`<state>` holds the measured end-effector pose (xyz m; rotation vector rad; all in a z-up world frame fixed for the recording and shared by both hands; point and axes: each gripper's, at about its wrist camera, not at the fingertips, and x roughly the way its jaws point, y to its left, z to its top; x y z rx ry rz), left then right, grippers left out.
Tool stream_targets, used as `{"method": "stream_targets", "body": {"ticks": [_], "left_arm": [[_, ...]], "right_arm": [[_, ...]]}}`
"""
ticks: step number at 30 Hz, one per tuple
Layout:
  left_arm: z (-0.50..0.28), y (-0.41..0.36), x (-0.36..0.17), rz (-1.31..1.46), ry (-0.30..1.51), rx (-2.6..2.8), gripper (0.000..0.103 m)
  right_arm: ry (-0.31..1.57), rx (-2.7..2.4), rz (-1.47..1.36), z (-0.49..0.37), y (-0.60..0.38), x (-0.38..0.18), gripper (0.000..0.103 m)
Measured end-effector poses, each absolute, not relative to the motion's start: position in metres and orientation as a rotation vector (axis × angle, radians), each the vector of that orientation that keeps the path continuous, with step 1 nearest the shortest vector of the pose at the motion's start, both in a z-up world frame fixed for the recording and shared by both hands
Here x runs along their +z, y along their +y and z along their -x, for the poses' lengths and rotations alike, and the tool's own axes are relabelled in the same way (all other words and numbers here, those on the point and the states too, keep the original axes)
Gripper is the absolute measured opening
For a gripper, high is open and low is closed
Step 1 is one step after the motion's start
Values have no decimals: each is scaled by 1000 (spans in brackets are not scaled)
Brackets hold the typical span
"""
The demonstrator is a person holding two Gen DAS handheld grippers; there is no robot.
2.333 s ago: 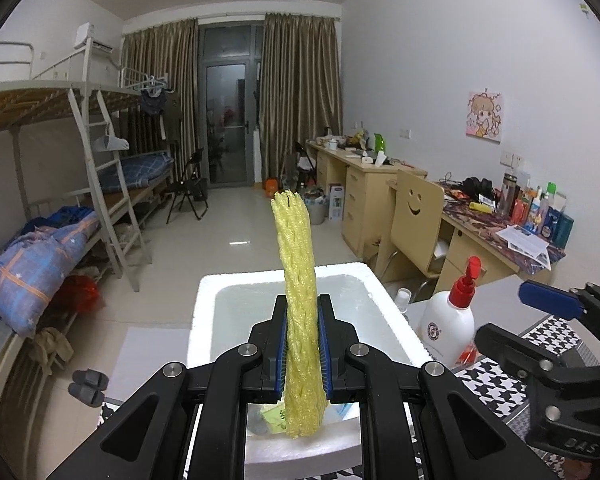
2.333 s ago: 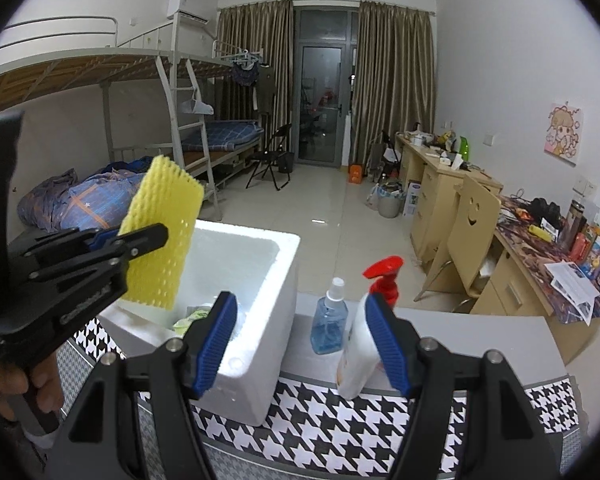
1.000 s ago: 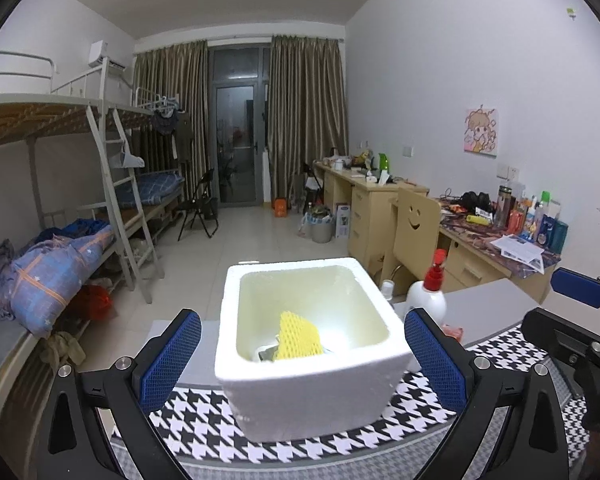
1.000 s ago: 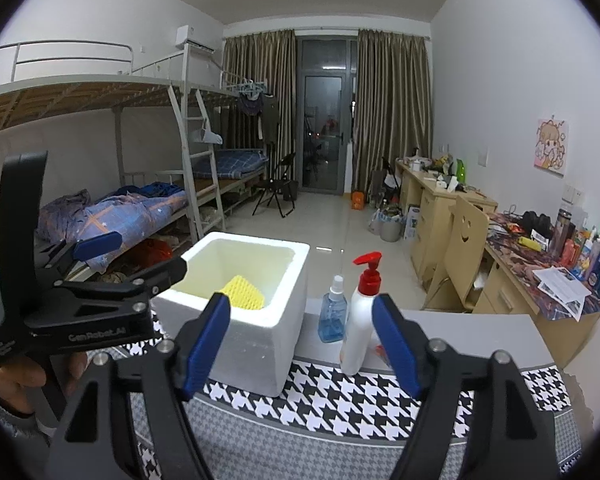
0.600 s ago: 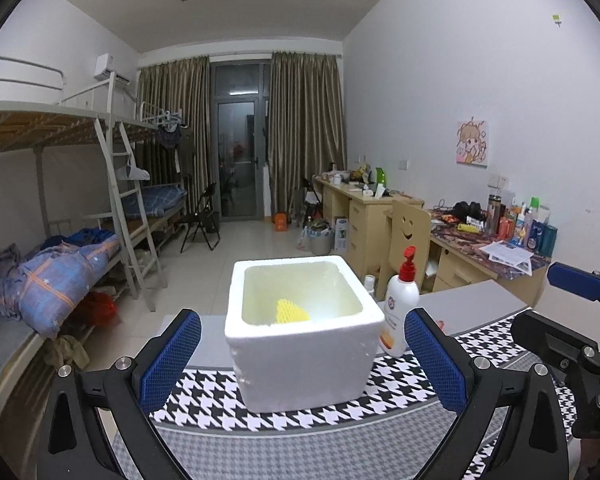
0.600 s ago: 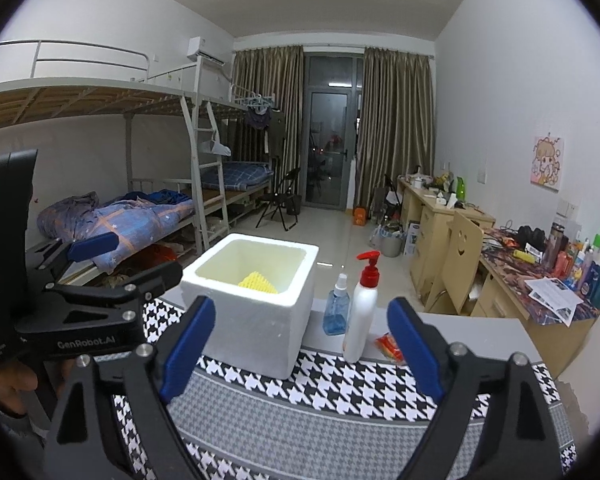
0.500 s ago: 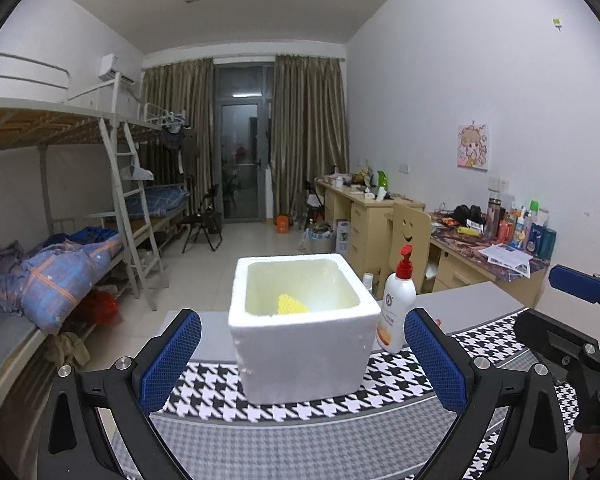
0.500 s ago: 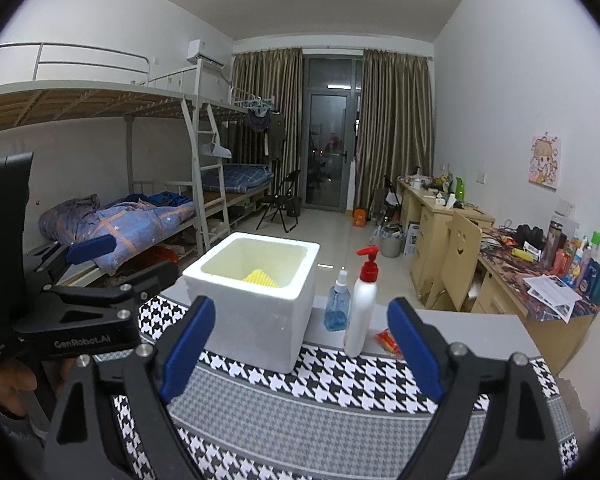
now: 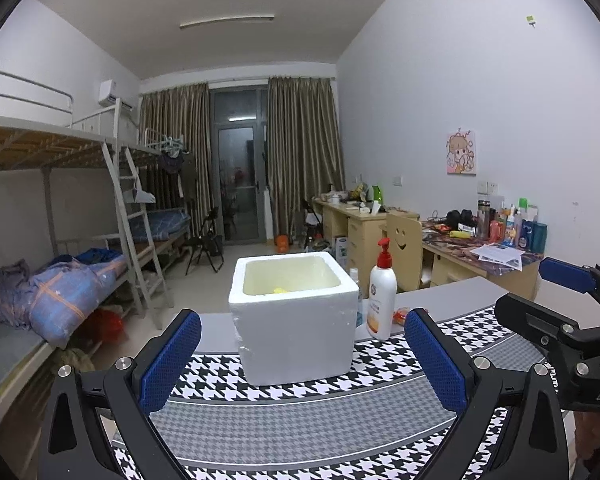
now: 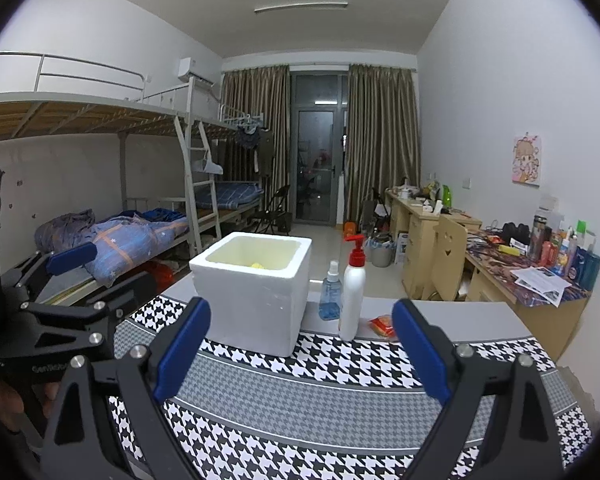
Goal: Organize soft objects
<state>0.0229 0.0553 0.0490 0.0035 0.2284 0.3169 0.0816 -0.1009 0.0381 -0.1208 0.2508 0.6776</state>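
Observation:
A white foam box (image 9: 296, 320) stands on the houndstooth table cloth (image 9: 300, 424); it also shows in the right wrist view (image 10: 256, 292). A yellow foam net (image 9: 279, 290) lies inside it, only its top showing, also in the right wrist view (image 10: 259, 265). My left gripper (image 9: 302, 364) is open and empty, well back from the box. My right gripper (image 10: 300, 356) is open and empty, also back from the box. Each gripper shows at the edge of the other's view.
A white pump bottle with a red top (image 9: 382, 292) stands right of the box, with a small blue spray bottle (image 10: 331, 296) behind it and an orange packet (image 10: 382, 326) on the grey table. Bunk beds stand left, desks and a chair right.
The left gripper opened and let the yellow foam net drop into the box. Both grippers then drew back from the box, which now looks smaller and farther.

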Motion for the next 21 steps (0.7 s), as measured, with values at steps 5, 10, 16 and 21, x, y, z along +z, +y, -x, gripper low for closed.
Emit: {"method": "stream_targets", "body": {"ticks": [5, 10, 16, 21], "left_arm": [[-13, 51, 38, -3, 205, 318, 102], [-11, 51, 28, 8, 203, 320, 102], [-4, 51, 21, 1, 192, 332, 102], [-2, 50, 14, 8, 205, 319, 102]], "right_arm": [[247, 661, 102, -80, -104, 28, 95], [245, 647, 107, -74, -106, 19, 95], [229, 635, 101, -71, -109, 12, 95], [257, 640, 106, -74, -109, 4, 95]]}}
